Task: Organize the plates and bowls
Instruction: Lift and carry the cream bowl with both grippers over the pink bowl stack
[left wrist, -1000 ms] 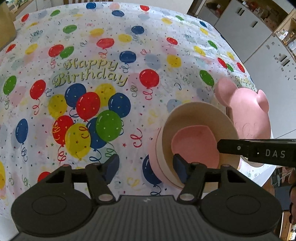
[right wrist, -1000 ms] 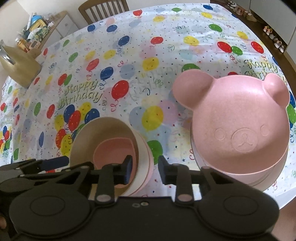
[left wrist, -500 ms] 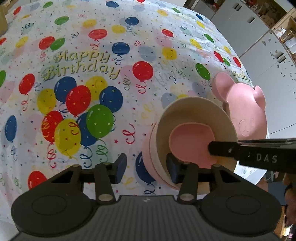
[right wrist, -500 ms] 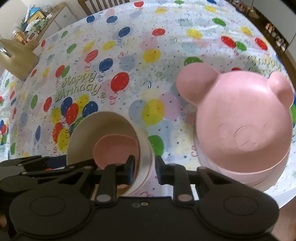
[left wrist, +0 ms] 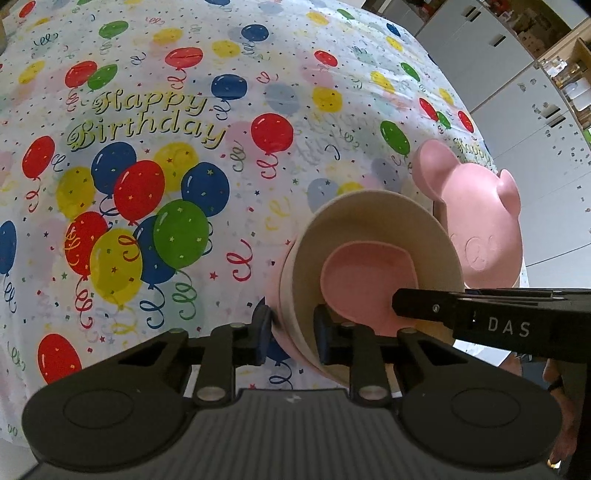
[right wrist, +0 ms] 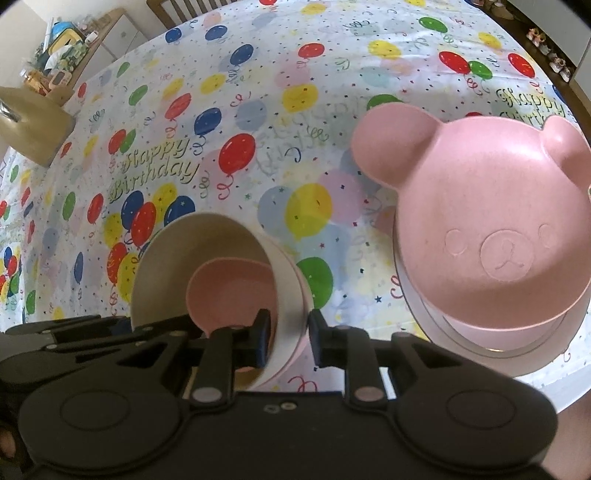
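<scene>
Bowls (left wrist: pixel 369 273) sit between your closing left fingers (left wrist: pixel 263 328); right fingers (right wrist: pixel 263 332) pinch their rim; "DAS", "Happy Birthday" (left wrist: pixel 144 123) read.

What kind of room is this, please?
Probably a home dining area beside a kitchen. A table wears a balloon-printed "Happy Birthday" tablecloth, a wooden slatted chair back stands at its far side, and pale flat-fronted cabinets line the wall. A pink bear-faced plastic plate suggests a child's household.

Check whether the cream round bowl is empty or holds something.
Not empty: the cream round bowl has a smaller pink bowl nested inside it, seen in both wrist views.
</scene>
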